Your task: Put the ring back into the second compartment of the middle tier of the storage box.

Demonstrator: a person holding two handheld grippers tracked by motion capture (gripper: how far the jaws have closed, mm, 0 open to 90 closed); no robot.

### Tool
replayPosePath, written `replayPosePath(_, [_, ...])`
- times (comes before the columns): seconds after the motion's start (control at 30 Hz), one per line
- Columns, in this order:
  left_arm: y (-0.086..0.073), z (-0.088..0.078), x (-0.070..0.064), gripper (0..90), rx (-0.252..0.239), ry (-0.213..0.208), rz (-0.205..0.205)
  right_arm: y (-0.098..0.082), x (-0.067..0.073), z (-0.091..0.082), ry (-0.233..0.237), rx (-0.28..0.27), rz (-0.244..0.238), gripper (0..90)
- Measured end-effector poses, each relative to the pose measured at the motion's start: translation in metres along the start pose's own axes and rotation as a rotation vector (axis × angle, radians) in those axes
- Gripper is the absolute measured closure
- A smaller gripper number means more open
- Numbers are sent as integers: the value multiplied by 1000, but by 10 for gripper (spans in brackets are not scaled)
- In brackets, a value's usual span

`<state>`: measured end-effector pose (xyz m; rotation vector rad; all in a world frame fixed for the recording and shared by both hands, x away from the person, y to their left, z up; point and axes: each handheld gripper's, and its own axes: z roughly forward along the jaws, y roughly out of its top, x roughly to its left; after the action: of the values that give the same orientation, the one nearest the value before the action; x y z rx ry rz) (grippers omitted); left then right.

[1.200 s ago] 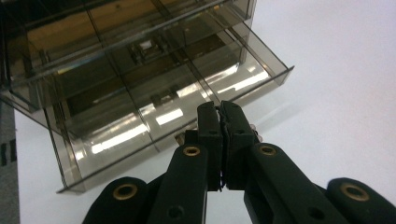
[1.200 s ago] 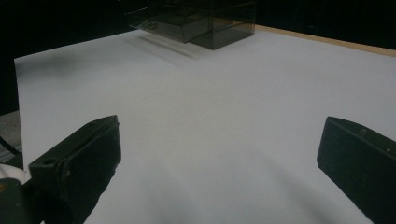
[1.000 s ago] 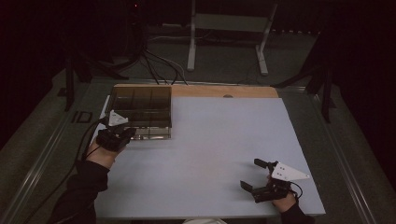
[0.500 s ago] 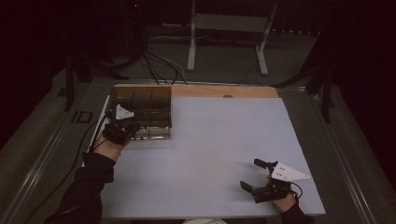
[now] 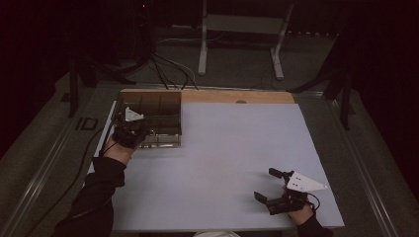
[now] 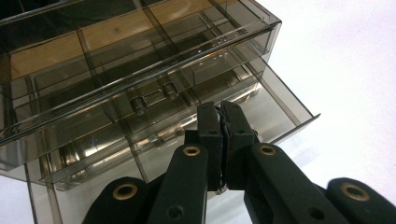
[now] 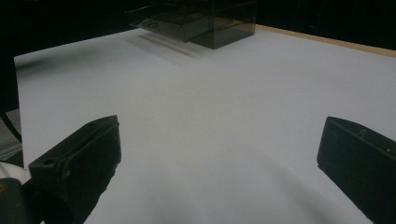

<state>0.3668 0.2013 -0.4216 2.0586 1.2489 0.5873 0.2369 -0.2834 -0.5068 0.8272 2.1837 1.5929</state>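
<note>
At the tabletop's far-left corner, the left gripper pinches something hidden at the smoky drawer box; the right gripper gapes wide.

A smoky, see-through plastic drawer box with inner dividers stands upright at the far left of the tabletop. Its bottom drawer is pulled partly out towards the near side; the upper drawer is shut.
</note>
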Motion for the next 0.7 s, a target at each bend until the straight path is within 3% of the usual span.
replayPosePath(0.7, [-3,24,11,900,23,13,-28,0,0,0,0,1,5,0])
